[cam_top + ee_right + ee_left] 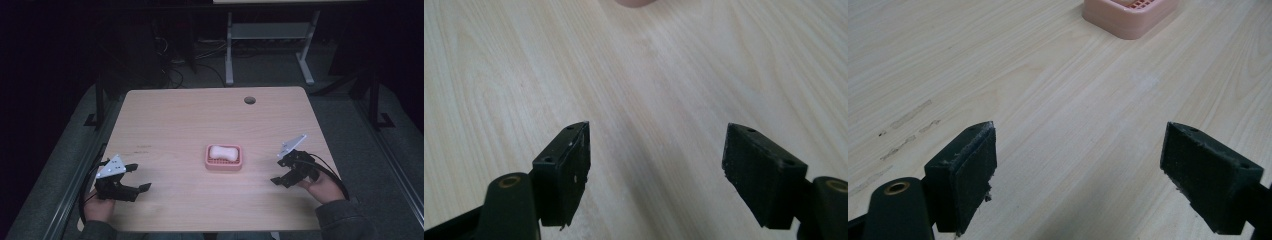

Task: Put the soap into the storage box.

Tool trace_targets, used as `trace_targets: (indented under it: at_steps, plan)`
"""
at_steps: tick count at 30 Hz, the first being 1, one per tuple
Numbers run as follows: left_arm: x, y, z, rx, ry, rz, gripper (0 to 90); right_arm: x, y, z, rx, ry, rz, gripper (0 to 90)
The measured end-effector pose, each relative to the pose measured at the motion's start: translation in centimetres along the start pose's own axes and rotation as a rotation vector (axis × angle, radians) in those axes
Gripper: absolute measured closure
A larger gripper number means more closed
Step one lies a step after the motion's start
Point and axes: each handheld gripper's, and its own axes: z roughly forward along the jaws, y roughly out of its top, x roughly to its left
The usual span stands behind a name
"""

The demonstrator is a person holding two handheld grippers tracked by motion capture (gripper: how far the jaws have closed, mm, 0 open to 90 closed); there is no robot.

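Soap [223, 152] in dish [223, 165], mid-table [165, 120], btwn 2 claws.

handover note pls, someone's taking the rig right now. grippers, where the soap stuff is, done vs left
Left gripper: open, empty, low over the table's near left corner.
Right gripper: open, empty, at the near right, pointing toward the middle.
Soap bar: lies in the pink soap dish at mid-table, between the two grippers and apart from both.
Done: nothing gripped yet; soap and dish look untouched.
Left: probably close in on the soap or dish, likely with the right gripper, and grasp.
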Motion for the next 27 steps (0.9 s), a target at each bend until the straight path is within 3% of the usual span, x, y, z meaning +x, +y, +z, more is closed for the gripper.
trace_targets:
  at_steps: [7, 27]
  plan:
    - [0.0, 0.0, 0.0, 0.004, -0.002, 0.005, 14.8, 0.3, -1.8, -0.6, -0.018, -0.004, 0.043, 27.8]
    - [-0.2, 0.1, 0.3, 0.023, -0.009, 0.017, 14.8, 2.0, -5.8, -1.9, -0.068, -0.044, 0.086, 27.2]
